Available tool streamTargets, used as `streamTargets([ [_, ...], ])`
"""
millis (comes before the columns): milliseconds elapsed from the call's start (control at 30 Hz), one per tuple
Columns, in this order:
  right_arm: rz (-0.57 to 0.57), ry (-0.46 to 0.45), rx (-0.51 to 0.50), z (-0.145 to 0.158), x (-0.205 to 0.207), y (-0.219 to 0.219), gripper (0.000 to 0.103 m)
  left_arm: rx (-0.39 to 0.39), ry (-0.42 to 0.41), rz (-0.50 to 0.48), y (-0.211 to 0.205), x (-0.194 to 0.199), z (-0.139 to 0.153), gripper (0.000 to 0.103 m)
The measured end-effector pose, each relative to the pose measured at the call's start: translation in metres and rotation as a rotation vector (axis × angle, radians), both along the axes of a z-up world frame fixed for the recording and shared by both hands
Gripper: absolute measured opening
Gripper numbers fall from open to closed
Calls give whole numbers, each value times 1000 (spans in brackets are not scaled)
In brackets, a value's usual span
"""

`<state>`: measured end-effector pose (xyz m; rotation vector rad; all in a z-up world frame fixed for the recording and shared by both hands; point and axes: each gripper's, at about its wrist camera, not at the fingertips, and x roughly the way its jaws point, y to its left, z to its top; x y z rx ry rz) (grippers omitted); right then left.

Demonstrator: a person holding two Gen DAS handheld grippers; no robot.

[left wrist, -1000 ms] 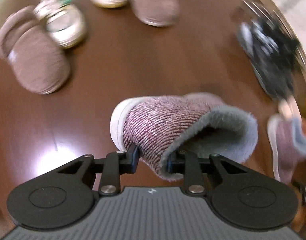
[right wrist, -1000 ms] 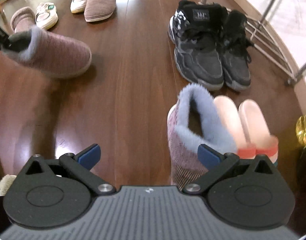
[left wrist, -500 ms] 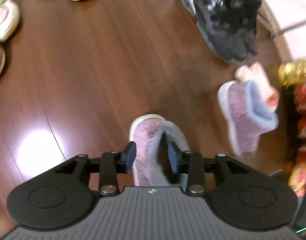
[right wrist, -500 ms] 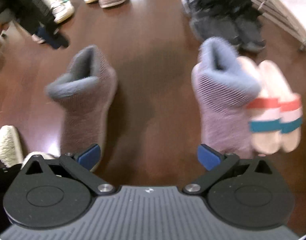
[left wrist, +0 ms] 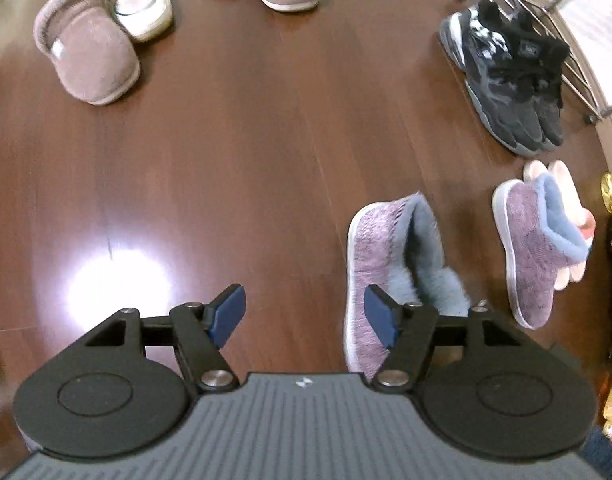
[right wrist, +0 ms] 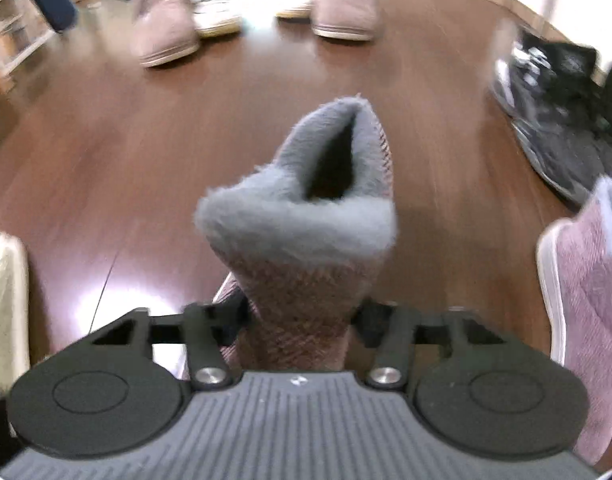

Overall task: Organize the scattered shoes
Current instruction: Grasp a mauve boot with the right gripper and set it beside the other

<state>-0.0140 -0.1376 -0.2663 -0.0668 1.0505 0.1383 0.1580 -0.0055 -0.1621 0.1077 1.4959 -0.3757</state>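
The right gripper [right wrist: 302, 320] has just been closing and now pinches the heel of a purple knit bootie [right wrist: 306, 216] standing on the wooden floor [right wrist: 146, 160]. The left gripper [left wrist: 306, 316] has just been opening; its fingers are spread over bare floor, the bootie just beside them. Its mate [left wrist: 538, 240] stands farther right, against pink slides [left wrist: 566, 184]. Black sneakers [left wrist: 514, 80] and brown slippers [left wrist: 86, 52] lie beyond.

The dark wooden floor [left wrist: 234, 152] is gleaming glossy, throwing back a bright glare. On it the knitted mauve slipper boot [left wrist: 380, 264] is showing a fluffy grey fleece cuff. Beyond it, the black sneakers [left wrist: 514, 80] are looking matt beside a shiny metal rack [left wrist: 546, 12].
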Motion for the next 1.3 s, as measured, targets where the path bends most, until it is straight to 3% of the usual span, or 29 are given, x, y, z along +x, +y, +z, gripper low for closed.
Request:
streamTargets([
  [100, 14, -6, -42, 1, -6, -39, 46, -15, 11, -43, -10, -10, -3, 67],
  [233, -38, 3, -84, 11, -12, -85, 98, -40, 21, -81, -26, -21, -6, 67],
  [300, -65, -25, -113, 18, -21, -86, 102, -46, 26, -85, -31, -24, -8, 67],
  [400, -90, -72, -109, 13, -28, -75, 102, -50, 41, -82, -36, -28, -9, 67],
  [433, -100, -90, -123, 8, -27, -70, 96, -47, 41, -87, -38, -30, -8, 67],
  [467, -94, -86, -133, 3, -25, -68, 59, -43, 41, -91, -40, -31, -8, 67],
  [567, -63, -64, -154, -7, -21, -66, 44, -26, 14, -115, -44, -36, -4, 67],
  [933, -20, -22, -171, -4, -29, -112, 44, -32, 33, -135, -49, -39, -8, 67],
  [1300, -53, -14, -181, -4, -28, -121, 46, -29, 39, -156, -50, -44, -6, 67],
])
